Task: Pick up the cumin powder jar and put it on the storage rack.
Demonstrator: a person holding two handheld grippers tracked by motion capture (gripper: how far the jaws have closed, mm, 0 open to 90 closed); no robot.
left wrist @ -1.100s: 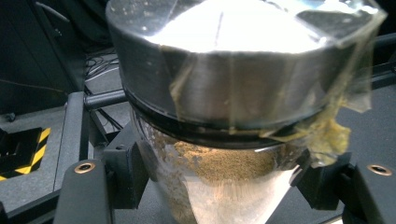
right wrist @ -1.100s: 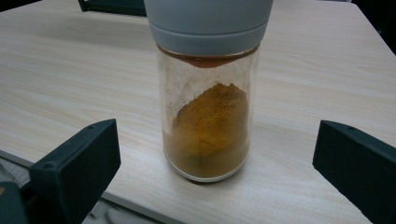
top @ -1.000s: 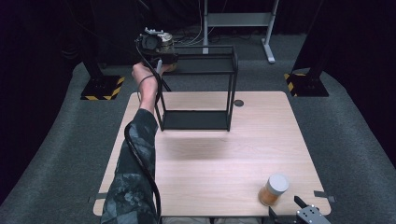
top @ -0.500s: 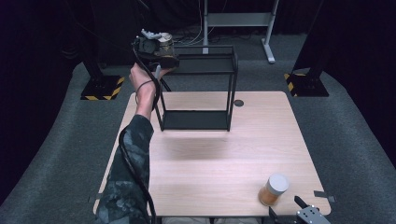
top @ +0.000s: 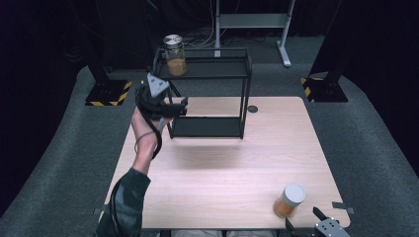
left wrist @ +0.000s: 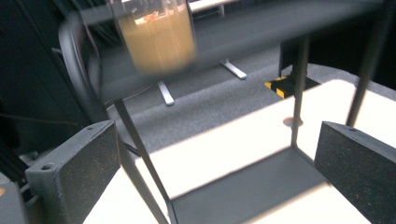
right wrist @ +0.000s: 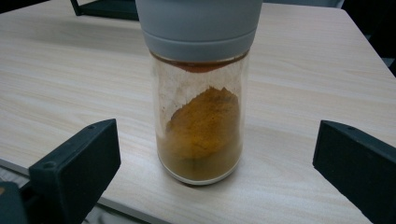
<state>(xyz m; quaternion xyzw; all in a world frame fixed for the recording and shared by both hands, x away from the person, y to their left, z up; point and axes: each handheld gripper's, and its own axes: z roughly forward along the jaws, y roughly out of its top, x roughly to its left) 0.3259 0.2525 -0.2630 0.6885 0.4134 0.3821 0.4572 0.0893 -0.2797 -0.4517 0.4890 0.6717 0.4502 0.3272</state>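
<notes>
Right, status. The surface (top: 222,168) carries a black two-tier rack (top: 244,94) just ahead of the left claw (top: 179,105) and well away from the right claw (top: 304,221), which sits at the near edge.

Left claw: released. Its jaws have just been opening and nothing is between them. Its own view looks through the gap at the rack's corner post and lower shelf (left wrist: 252,191). The claw hangs just short of the rack's left post, below the top shelf (top: 217,69).

Metal-lid jar (top: 175,55) of orange-brown powder stands upright on that top shelf at its left corner. It's above and just beyond the left claw, clear of both pads. I read that as jar one placed.

Right claw: released too, jaws wide, pads off the glass. Grey-lid jar (right wrist: 201,116) with the same sort of powder stands upright on the surface straight ahead of it. It's near and lined up with the gap, but not yet inside it.

So roughly half done by my read: one jar shelved, one left on the surface.

To do:
- Right claw moves in and clenches on the grey-lid jar below the lid.
- It carries the jar across to the rack.

Top shelf has free room to the right of the first jar, and the lower shelf looks bare as well. Which shelf it goes to I can't tell.
</notes>
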